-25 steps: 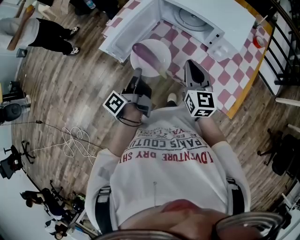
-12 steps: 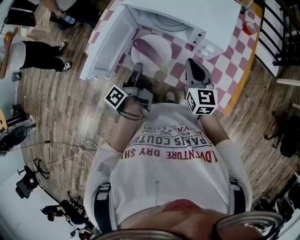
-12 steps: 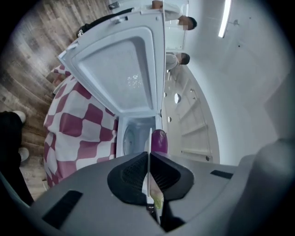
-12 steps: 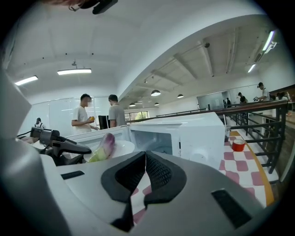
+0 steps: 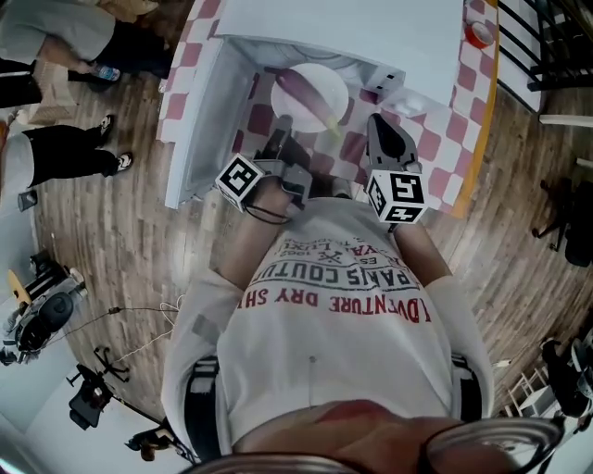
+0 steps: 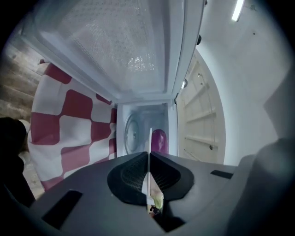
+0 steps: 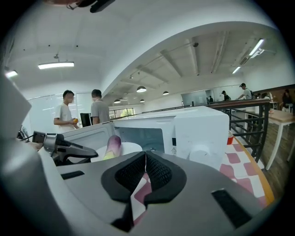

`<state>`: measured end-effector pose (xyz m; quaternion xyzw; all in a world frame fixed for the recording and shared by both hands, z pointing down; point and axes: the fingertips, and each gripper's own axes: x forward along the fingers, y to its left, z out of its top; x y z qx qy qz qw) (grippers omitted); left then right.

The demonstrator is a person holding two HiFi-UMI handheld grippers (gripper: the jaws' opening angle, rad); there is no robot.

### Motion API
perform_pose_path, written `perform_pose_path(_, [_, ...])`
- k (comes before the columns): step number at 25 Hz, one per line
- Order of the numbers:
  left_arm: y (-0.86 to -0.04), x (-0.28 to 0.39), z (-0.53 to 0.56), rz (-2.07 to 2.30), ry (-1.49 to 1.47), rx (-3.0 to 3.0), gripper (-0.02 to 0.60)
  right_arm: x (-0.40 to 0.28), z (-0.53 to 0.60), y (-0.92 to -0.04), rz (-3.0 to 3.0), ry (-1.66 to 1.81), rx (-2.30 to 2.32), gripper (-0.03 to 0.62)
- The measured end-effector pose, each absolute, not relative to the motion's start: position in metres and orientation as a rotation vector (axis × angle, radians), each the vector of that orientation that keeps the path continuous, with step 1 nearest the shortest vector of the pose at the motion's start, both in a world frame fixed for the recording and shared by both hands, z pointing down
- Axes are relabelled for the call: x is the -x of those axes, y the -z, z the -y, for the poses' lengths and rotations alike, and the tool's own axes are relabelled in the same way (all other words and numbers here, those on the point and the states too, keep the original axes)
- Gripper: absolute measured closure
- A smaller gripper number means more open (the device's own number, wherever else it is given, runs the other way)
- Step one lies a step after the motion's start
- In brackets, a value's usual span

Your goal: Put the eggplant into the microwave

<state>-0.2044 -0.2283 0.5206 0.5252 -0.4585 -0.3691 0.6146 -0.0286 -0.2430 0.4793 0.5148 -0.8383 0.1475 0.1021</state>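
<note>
A purple eggplant point(image 5: 304, 90) with a green stem lies on a white plate point(image 5: 324, 81) at the mouth of the white microwave point(image 5: 352, 28). The microwave's door point(image 5: 193, 120) stands swung open to the left. My left gripper point(image 5: 278, 139) is shut on the plate's near rim. In the left gripper view, the rim point(image 6: 150, 143) runs edge-on between the jaws of the left gripper point(image 6: 149, 154), with the eggplant point(image 6: 159, 140) and the turntable point(image 6: 131, 133) beyond. My right gripper point(image 5: 378, 125) is shut and empty, right of the plate. The right gripper view shows the right gripper point(image 7: 145, 154) facing the eggplant point(image 7: 113, 144).
The microwave stands on a table with a red-and-white checked cloth point(image 5: 435, 139). A red cup point(image 5: 479, 34) sits at the table's far right. A black railing point(image 5: 547, 46) runs along the right. People point(image 5: 56, 46) stand on the wooden floor to the left.
Both grippers moved forward toward the microwave. The plate with the eggplant, held by the left gripper, went from in front of the open door to the microwave's mouth.
</note>
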Motion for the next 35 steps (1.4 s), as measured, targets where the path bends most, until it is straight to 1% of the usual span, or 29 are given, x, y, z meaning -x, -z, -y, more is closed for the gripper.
perform_pose_path(9, [-0.563,0.216,0.282,1.033,0.751,-1.196,0.548,0.047,0.263,-0.489,2.392,-0.491,-1.601,0.567])
perform_pose_path(17, [-0.596,0.209,0.325,1.006,0.731,-1.192,0.548,0.05,0.274,-0.513,2.326,-0.519,-1.597,0.568])
perform_pose_path(24, [-0.613,0.212,0.35,1.054,0.731,-1.192,0.548,0.059,0.275,-0.53,2.333,-0.598,-1.553,0.566])
perform_pose_path(35, [-0.626,0.203,0.374,1.125,0.688,-1.184,0.548,0.072,0.275,-0.529,2.473,-0.631,-1.439,0.566])
